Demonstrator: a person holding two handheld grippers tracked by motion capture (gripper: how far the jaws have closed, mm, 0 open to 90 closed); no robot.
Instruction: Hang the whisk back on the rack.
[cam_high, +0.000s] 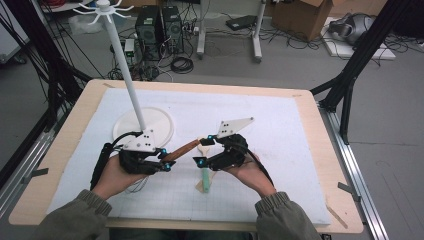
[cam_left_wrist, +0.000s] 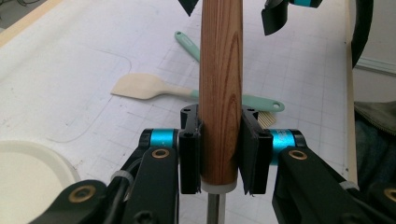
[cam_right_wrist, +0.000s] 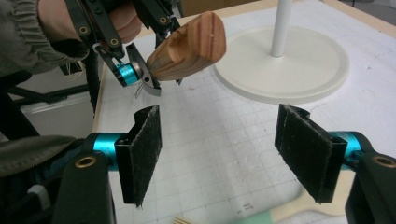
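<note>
Overhead, the left gripper (cam_high: 164, 165) and the right gripper (cam_high: 199, 161) sit close together above the white mat (cam_high: 280, 150), with a brown wooden handle (cam_high: 181, 150) slanting up from the left one toward the right. From this height the handle is just a short reddish bar, and how it is held cannot be made out.

Looking along the left gripper (cam_left_wrist: 218, 158), the hold is plain: both black jaws press flat on either side of the wooden handle (cam_left_wrist: 220, 84), near its lower end, where a pale collar and a thin metal stem come out below the wood. The grain runs lengthwise in warm brown streaks. Behind it on the mat lies a spatula (cam_left_wrist: 187, 91) with a pale wooden blade and a mint green grip.

Looking along the right gripper (cam_right_wrist: 219, 154), its jaws stand wide apart with nothing between them, only the gridded mat. Beyond them the wooden handle (cam_right_wrist: 189, 46) shows its rounded butt end, oval with ringed grain, off the mat and pinched by the left gripper (cam_right_wrist: 140, 74). To the right stands the round white base (cam_right_wrist: 299, 74) of a stand with its post (cam_right_wrist: 282, 25)
</note>
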